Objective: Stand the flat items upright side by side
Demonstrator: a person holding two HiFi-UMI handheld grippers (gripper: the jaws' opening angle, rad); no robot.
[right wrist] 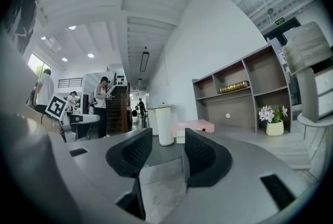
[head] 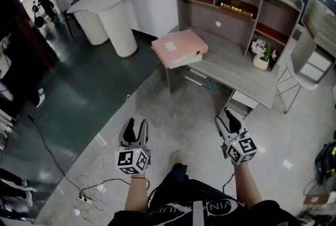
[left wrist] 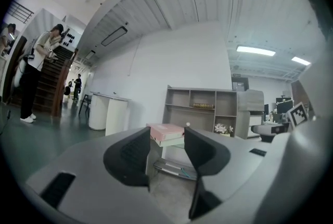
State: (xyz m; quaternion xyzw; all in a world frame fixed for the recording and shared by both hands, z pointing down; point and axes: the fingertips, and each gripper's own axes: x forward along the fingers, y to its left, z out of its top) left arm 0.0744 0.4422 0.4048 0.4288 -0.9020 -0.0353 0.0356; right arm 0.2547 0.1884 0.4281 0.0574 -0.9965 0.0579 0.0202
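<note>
The left gripper [head: 137,126] and the right gripper [head: 227,119] are both parted and empty, so the person should probably approach the stacked folders [head: 179,47] on the desk [head: 231,62] squarely.

My right gripper [right wrist: 167,146] sits at lower centre, jaws apart with nothing between them; the pink folders [right wrist: 193,126] lie stacked flat just above.

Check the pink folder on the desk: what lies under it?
A pale green flat item lies under the pink folder, its edge showing along the near side. Both rest on the desk corner. The pink folder covers the rest of it.
</note>
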